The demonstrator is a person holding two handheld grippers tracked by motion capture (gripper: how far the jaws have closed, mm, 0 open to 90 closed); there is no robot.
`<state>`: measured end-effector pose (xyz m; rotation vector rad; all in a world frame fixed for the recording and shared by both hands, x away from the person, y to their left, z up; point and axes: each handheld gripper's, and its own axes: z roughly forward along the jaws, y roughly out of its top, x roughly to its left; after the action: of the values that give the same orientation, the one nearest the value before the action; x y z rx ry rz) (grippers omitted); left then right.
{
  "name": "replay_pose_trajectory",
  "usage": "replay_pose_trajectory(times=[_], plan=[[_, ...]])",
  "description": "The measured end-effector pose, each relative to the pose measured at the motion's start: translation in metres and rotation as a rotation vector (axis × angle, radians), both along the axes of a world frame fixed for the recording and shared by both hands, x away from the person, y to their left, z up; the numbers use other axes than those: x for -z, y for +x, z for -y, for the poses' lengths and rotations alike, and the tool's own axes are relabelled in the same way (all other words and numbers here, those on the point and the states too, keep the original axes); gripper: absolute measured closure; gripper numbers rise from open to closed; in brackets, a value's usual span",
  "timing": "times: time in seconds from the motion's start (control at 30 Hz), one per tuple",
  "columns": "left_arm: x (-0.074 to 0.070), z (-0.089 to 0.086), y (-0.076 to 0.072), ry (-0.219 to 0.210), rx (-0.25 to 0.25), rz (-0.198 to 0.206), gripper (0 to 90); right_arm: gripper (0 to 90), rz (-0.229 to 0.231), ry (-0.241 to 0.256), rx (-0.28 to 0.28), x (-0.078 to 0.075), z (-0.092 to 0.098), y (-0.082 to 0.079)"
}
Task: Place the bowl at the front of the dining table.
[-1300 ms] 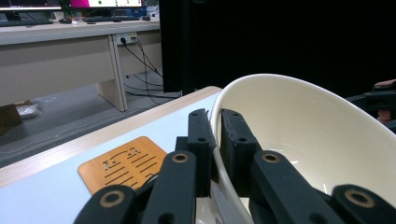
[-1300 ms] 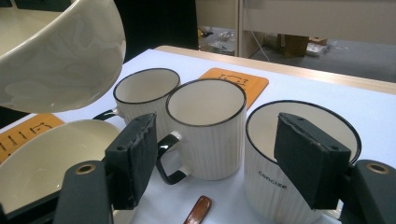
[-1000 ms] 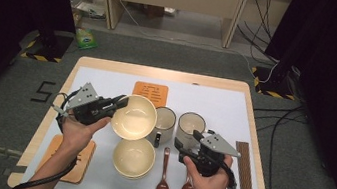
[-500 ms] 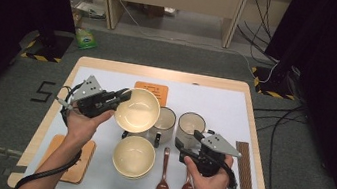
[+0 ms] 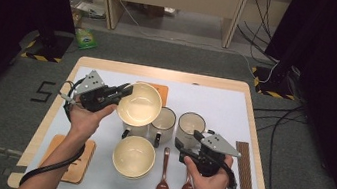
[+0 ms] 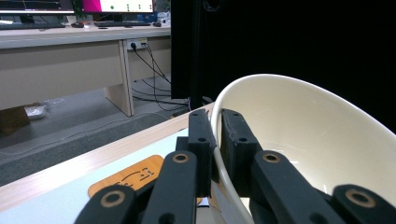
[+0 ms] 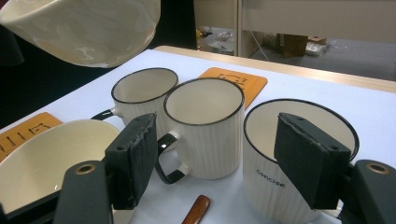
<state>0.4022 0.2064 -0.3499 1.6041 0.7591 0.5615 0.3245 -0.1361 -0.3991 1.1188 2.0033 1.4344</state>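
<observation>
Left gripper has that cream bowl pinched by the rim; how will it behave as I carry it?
The bowl looks rigid glazed ceramic, so probably slippery and breakable. Held at one rim point by the left gripper, it hangs tilted and may pivot between the fingers.

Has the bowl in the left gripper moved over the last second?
Yes. The held bowl has travelled up and away from the bowl on the table, toward the orange coaster, clamped in the left gripper.

lifted bowl (image 5: 139,103): covers most of the leftmost mug (image 5: 132,129) in the high view | lifted bowl: cut by top edge in right gripper view | orange coaster (image 5: 159,91): partly behind the bowl | mug lettering (image 7: 270,178): small
</observation>
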Motion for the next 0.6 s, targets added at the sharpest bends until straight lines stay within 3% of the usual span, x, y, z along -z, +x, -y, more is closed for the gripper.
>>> replay_pose_trajectory(times=[0.6], plan=[[-0.007, -0.001, 0.020, -0.003, -0.023, 0.000, 82.7, 30.6, -0.005, 0.004, -0.001, 0.001, 0.000, 0.000]])
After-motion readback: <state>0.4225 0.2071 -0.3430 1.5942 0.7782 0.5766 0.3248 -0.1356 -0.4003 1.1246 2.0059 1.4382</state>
